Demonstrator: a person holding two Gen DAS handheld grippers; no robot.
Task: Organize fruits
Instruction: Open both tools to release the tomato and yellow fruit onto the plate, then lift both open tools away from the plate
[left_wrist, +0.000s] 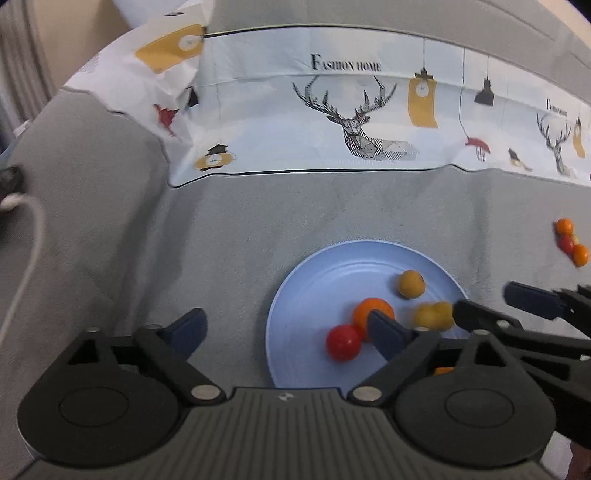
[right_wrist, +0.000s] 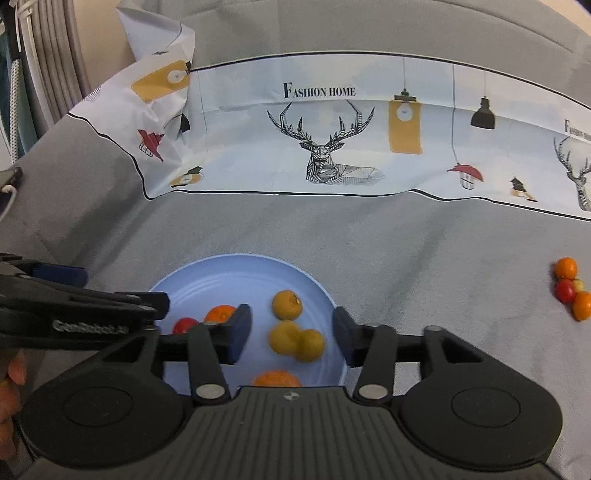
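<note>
A light blue plate lies on grey fabric. It holds a red fruit, an orange, several yellow fruits and another orange at its near edge. My left gripper is open and empty over the plate's left edge. My right gripper is open above two touching yellow fruits, which lie between its fingers. It also shows in the left wrist view. Loose oranges and a red fruit lie to the right.
A patterned deer-print cloth covers the back of the grey cushion. A white cable runs along the left side. The left gripper shows at the left of the right wrist view.
</note>
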